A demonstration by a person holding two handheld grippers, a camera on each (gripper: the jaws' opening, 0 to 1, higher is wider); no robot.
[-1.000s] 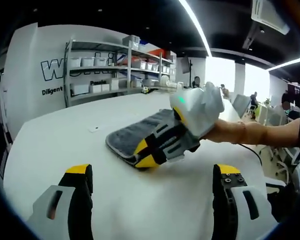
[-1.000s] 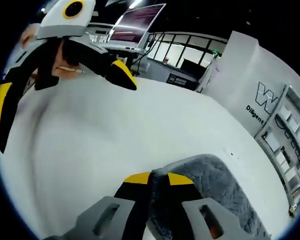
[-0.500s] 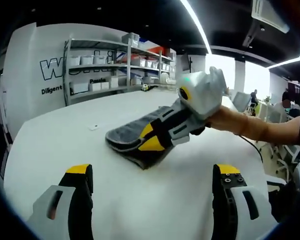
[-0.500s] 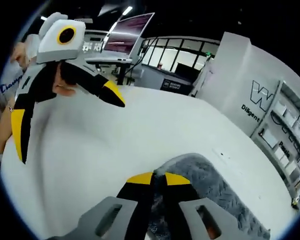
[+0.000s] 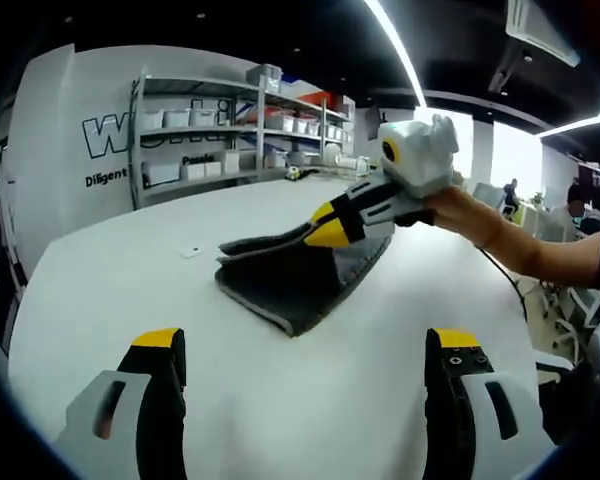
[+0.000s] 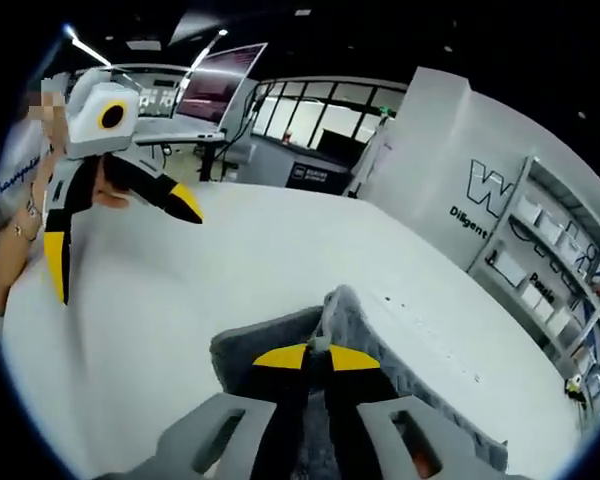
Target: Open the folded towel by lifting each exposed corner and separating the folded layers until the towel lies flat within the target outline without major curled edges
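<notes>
White bench (image 5: 110,300): grey folded towel (image 5: 280,285) at centre. Right gripper (image 5: 325,232), at 1 o'clock, fingers clenched on its top layer, peeling. Left gripper (image 5: 305,365) released. Next, probably carry the layer over.

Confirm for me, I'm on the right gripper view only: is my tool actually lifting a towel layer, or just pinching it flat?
Observer: Lifting. In the left gripper view the right tool holds the top layer above the rest of the grey towel, opening a gap.
Operator: Lower layer coming up too?
Observer: No, it lies flat on the white table.
Operator: Left tool doing anything?
Observer: Its jaws stand wide open above bare table, short of the towel's near edge, with nothing between them.
</notes>
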